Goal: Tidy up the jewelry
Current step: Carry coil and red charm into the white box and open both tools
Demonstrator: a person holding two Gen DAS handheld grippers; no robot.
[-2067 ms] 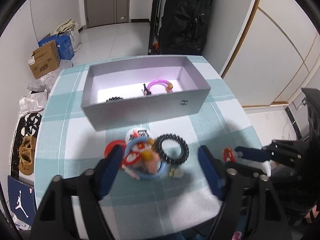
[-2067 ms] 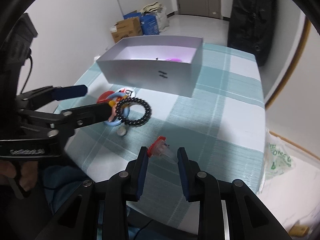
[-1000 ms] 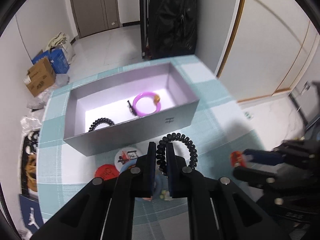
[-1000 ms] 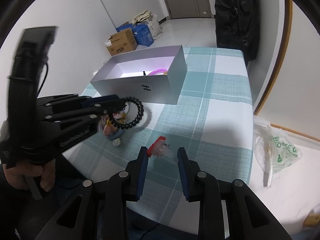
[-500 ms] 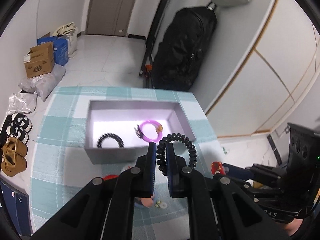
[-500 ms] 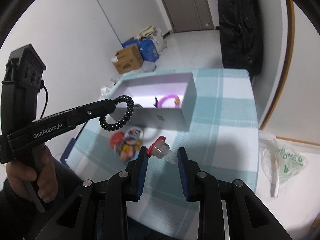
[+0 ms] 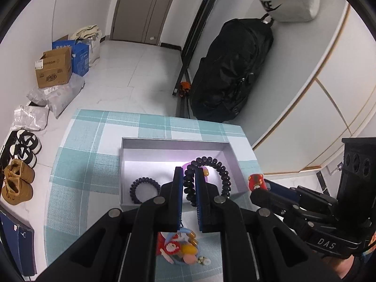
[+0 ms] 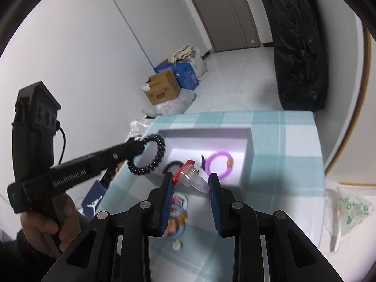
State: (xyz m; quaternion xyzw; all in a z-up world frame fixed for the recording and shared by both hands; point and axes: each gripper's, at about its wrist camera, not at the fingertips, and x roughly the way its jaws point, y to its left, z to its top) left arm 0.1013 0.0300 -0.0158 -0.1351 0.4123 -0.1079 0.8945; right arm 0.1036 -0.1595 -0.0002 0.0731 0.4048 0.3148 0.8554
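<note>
Showing only rightward: green-printed bag (image 8: 347, 213)

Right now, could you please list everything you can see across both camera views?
Box: one, grey, open, on the table.
Table: one, teal and white check cloth.
Coil bracelets: two, black; one in the box, one held by the left hand-held gripper.
Purple bracelet: one, in the box.
Red-capped clear piece: one, held by the right hand-held gripper.
Jewelry pile: one, mixed colours, on the table before the box.
Black bag: one, against the wall.
Cardboard box: one, brown, on the floor.
Shoes: brown and black-white, on the floor.
Left hand-held gripper: shut.
Right hand-held gripper: shut.
Hand: one, on the left grip.
</note>
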